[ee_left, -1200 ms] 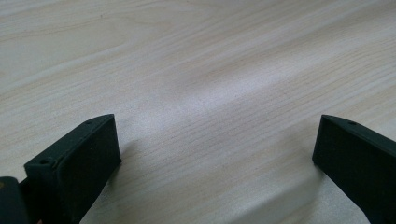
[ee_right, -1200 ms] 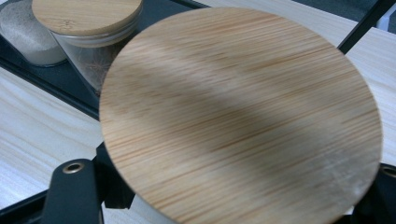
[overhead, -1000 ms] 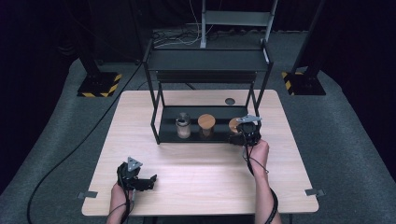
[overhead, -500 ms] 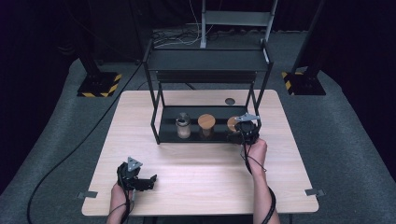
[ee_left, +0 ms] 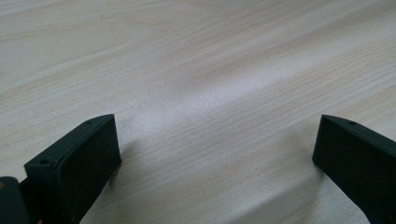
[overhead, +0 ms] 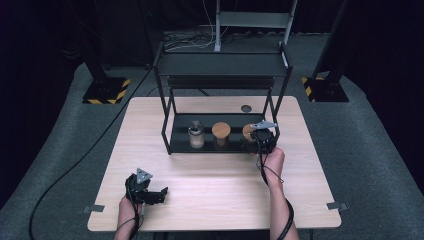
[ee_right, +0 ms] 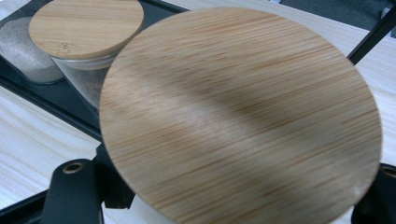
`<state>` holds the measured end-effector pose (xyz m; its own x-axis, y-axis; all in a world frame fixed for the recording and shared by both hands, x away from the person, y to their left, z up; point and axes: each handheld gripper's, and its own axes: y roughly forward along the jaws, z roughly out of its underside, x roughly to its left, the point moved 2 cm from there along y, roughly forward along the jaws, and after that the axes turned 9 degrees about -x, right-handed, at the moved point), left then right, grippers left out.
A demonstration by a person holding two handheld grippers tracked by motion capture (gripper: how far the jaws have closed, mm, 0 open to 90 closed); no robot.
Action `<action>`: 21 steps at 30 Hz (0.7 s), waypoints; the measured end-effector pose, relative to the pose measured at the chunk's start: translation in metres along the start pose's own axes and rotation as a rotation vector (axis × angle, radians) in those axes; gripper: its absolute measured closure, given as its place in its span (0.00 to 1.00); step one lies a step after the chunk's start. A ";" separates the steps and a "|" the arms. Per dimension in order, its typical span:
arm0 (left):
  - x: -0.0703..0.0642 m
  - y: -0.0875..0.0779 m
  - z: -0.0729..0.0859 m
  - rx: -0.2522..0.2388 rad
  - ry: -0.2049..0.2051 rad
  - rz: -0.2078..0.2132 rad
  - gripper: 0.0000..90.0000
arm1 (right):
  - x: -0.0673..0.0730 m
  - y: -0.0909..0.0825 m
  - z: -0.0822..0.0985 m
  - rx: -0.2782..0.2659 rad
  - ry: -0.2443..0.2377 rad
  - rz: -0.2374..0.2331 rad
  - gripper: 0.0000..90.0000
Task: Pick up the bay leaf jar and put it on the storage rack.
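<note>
Three jars stand in a row on the lower shelf of a black metal rack [overhead: 220, 65]. The right jar [overhead: 248, 131] has a round bamboo lid [ee_right: 243, 112], and my right gripper [overhead: 262, 137] is shut on it from the front, one finger [ee_right: 70, 191] showing under the lid's edge. The middle jar [overhead: 221, 131] carries the same kind of lid [ee_right: 86, 28]. The left jar [overhead: 196, 134] holds something white. My left gripper [overhead: 159, 194] rests near the table's front left, open, with bare wood between its jaws [ee_left: 215, 154].
The rack's posts and top shelf close in the space above the jars. A small dark round hole [overhead: 246, 108] sits in the wooden table [overhead: 215, 180] behind the rack. Black stands with yellow-striped bases [overhead: 107, 90] are on the floor at both sides.
</note>
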<state>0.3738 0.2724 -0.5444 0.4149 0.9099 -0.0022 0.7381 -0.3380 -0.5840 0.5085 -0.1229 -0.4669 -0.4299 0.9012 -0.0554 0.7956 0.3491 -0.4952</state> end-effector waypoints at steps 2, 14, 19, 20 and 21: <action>0.000 0.000 0.000 0.000 0.000 0.000 0.00 | 0.000 0.001 0.000 -0.001 -0.001 0.000 0.28; 0.000 0.000 0.000 0.000 0.000 0.000 0.00 | 0.000 0.003 -0.005 -0.005 -0.003 0.005 0.28; 0.000 0.000 0.000 0.000 0.000 0.000 0.00 | -0.001 0.004 -0.007 -0.007 -0.005 0.005 0.28; 0.000 0.000 0.000 0.001 0.000 0.000 0.00 | -0.001 0.004 -0.007 -0.008 -0.005 0.004 0.28; 0.000 0.000 0.000 0.001 0.000 0.000 0.00 | -0.001 0.004 -0.007 -0.008 -0.003 0.005 0.28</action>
<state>0.3738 0.2724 -0.5444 0.4148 0.9099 -0.0026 0.7377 -0.3380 -0.5845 0.5156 -0.1207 -0.4627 -0.4272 0.9021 -0.0609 0.8012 0.3464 -0.4879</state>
